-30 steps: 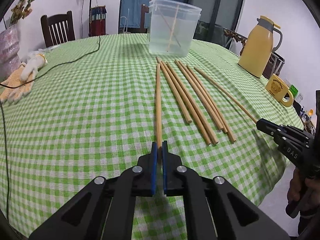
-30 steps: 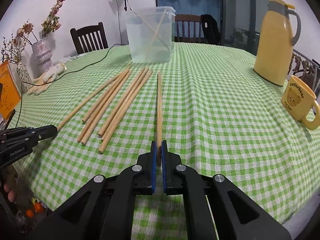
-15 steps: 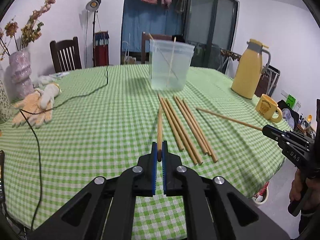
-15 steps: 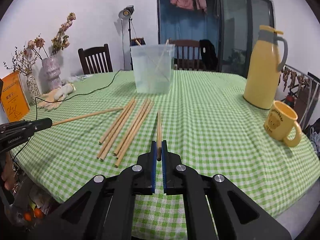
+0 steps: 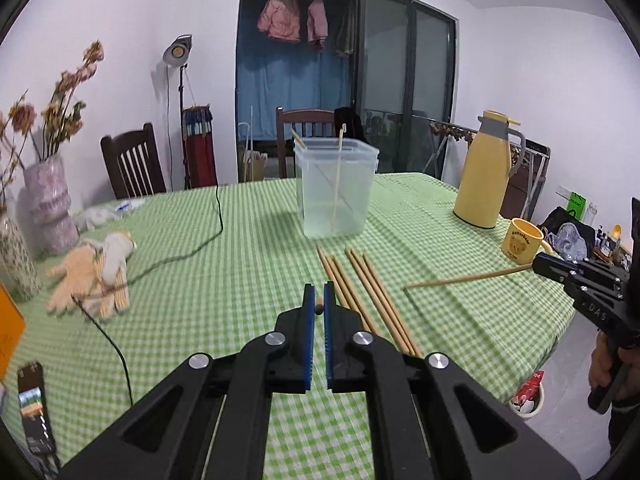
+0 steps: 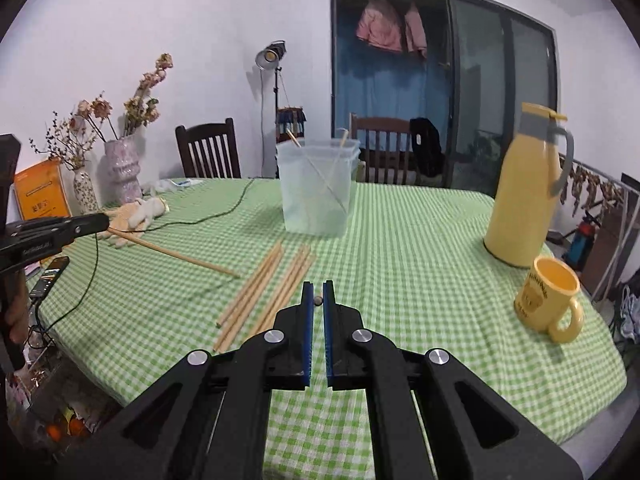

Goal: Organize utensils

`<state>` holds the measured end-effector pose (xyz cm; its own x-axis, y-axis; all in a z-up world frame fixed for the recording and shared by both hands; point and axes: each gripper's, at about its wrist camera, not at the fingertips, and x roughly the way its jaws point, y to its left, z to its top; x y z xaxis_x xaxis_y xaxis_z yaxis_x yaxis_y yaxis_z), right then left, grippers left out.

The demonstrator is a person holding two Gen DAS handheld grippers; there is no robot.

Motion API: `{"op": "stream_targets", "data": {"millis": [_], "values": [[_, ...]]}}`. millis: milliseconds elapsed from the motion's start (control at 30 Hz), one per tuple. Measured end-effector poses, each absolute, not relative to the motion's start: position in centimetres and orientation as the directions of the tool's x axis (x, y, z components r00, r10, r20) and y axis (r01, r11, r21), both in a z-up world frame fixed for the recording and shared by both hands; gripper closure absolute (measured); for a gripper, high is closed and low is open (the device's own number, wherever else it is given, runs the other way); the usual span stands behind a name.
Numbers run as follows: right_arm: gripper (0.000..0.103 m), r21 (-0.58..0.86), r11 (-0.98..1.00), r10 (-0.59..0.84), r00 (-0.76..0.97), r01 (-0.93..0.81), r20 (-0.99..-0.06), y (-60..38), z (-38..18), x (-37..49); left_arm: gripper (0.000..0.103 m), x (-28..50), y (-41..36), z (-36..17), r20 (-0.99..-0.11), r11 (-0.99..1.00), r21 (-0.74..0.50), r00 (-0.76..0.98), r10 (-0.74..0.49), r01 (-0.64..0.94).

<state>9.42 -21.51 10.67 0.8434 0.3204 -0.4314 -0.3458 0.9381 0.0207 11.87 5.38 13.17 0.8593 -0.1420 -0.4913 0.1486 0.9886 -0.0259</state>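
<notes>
Above the desk (image 5: 240,240), each gripper's jaws pinch one chopstick by its end: left gripper (image 5: 319,304), right gripper (image 6: 318,300). The sticks look light, stiff and smooth, so they may slip.

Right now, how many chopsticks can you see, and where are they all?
Held, one chopstick in the left gripper and one in the right gripper: 2
Standing in the clear tub: 2
Lying loose on the tablecloth: 5
Total: 9 chopsticks
</notes>
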Motion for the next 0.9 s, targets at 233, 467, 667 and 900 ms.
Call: {"op": "stream_targets", "data": {"millis": [233,467,667,900], "values": [[0.098,-0.005,0.926,0.343,0.847,-0.378,-0.406,-22.0,13.5,10.5,0.102,14.4,6.5,16.4,-0.509,0.982,-0.018,0.843,-0.172,0.189],[0.098,0.035,0.903,0.395,0.796,-0.428,-0.458,-22.8,15.7,14.1,0.102,19.3,7.4,19.2,-0.528,0.975,-0.029,0.825,-0.203,0.221],[0.098,0.087,0.885,0.434,0.746,-0.457,-0.506,-22.4,17.0,18.4,0.102,23.9,7.3,20.0,-0.535,0.971,-0.057,0.814,-0.227,0.233],[0.098,0.111,0.872,0.451,0.692,-0.477,-0.564,-21.2,17.9,22.0,0.102,27.2,7.6,20.1,-0.544,0.965,-0.069,0.801,-0.249,0.253]]}}
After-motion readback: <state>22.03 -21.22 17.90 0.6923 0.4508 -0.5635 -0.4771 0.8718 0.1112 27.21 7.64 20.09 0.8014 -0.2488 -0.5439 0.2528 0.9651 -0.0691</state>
